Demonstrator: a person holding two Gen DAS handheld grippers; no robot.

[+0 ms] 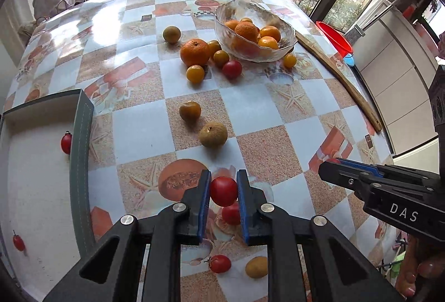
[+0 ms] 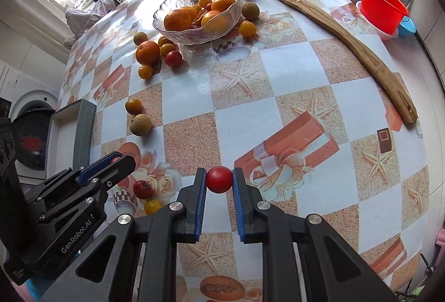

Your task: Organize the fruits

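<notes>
Item: I hold one red cherry tomato clenched in my left tool and another in my right tool, both above the tabletop; over-squeezing risks bursting them.

The box is cut off by the left wrist view's left edge, and its wall hides part of a tomato inside. In the bowl, oranges overlap, so lower fruit is hidden. The left gripper covers most of its tomato in the right wrist view.
</notes>
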